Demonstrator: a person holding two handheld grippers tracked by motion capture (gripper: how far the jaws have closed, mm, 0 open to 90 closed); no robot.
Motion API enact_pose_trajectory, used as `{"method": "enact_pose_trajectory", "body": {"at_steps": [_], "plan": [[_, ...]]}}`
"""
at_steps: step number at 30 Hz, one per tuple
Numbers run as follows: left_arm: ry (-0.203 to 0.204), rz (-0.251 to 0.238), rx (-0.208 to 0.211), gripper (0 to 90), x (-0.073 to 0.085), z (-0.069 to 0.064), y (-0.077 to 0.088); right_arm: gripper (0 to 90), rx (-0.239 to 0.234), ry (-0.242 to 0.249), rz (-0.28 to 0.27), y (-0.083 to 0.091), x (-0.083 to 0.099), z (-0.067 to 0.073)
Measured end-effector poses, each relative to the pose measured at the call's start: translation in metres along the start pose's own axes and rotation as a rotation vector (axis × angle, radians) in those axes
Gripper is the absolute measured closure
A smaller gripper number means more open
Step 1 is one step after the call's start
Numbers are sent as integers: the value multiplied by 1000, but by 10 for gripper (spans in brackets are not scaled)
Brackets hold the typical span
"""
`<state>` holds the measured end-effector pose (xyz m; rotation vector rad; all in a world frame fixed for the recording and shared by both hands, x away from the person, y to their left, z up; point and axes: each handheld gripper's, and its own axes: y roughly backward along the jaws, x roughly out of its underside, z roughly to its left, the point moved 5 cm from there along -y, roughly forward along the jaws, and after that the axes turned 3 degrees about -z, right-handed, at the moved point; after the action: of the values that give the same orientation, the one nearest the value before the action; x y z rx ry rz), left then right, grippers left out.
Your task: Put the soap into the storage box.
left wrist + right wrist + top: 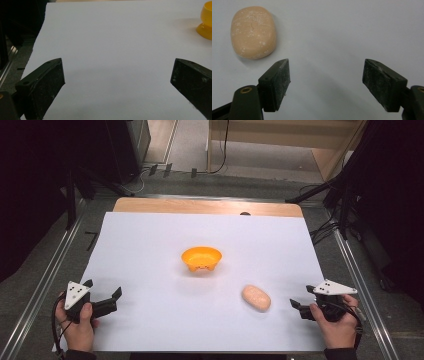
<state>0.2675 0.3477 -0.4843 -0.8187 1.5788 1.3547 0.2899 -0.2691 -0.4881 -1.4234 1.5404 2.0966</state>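
We read the work in hand as picking up the bread roll [256, 298], a small tan oval lying flat on the white sheet of the desk [150, 235], in the lower right of the high view and just left of the right claw [299, 310]. In the right gripper view the roll [253, 32] sits at the upper left, apart from both jaws, which stand partly open with nothing between them. The left claw [109, 304] rests at the lower left of the high view, jaws wide apart and empty over bare sheet. The orange bowl [201, 258] stands at the middle of the sheet, well apart from the roll.

We judge the roll light and probably soft or foam-like, with a matt, speckled skin that should not slip. Its rounded ends could squirt out of a pinch, so we would take it across the narrow middle, pads on the two long sides, and close gently.
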Motion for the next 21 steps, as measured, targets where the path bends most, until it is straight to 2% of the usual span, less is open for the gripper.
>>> {"method": "enact_pose_trajectory", "body": {"at_steps": [7,11,15,21], "plan": [[1,0,-1,0,0,0,0,266,-63,49,69,-2,-4,5],[-1,0,-1,0,0,0,0,298,-52,86,96,-6,-7,7],[-1,0,1,0,0,0,0,321,-86,91,121,-6,-12,11],[-2,1,2,0,0,-1,0,338,-102,85,143,-10,-15,12]]}}
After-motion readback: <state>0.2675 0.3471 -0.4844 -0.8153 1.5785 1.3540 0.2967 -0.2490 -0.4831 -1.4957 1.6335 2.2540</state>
